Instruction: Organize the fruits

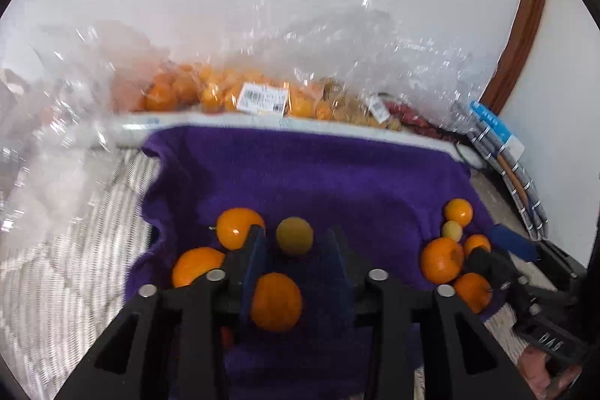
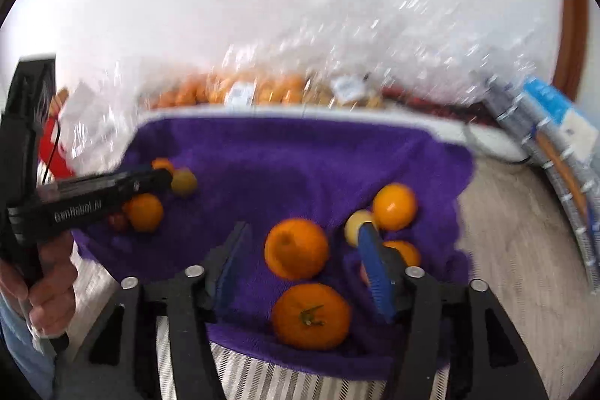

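both grippers open, holding nothing. left gripper (image 1: pixel 298 246) straddling an orange (image 1: pixel 276 301) on the purple towel (image 1: pixel 300 171); right gripper (image 2: pixel 303 250) framing another orange (image 2: pixel 296 248). better to lower until the fingers (image 2: pixel 373 272) flank the fruit's widest part, then close gently, avoiding the yellow fruit (image 2: pixel 356 225) touching the right finger.

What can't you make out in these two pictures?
- Bagged fruit along the wall: both views, blurred behind shiny plastic; count and label unreadable.
- Small red thing: right view, half hidden by the left tongs.
- Orange: left view, partly covered by the right tongs.
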`<act>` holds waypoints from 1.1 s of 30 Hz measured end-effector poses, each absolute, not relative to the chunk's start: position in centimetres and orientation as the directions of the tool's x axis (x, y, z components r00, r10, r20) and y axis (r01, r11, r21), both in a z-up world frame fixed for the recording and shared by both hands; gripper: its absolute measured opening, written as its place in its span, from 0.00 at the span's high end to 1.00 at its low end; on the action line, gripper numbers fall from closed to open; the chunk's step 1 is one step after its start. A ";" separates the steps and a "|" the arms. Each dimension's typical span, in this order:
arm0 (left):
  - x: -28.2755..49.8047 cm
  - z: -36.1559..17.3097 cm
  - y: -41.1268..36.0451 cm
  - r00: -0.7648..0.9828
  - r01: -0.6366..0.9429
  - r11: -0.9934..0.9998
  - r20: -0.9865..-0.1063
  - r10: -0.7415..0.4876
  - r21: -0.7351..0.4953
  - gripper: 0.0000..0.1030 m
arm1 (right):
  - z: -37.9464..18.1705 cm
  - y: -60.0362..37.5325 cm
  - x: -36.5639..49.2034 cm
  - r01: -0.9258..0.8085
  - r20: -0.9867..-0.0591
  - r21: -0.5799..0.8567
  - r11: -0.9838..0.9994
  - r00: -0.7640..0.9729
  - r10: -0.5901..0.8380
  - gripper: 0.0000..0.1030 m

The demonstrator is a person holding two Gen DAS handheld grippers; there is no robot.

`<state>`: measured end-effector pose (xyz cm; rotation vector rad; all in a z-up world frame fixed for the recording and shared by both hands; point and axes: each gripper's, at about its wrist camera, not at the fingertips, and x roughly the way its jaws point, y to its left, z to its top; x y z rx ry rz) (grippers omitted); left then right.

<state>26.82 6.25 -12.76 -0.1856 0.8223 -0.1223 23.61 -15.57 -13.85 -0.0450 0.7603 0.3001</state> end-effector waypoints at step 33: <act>2.6 -0.2 0.7 0.803 -0.062 0.996 -0.597 0.012 -0.064 0.13 | -1.9 -22.2 -1.9 -0.041 -0.586 -0.012 0.999 0.810 0.026 0.04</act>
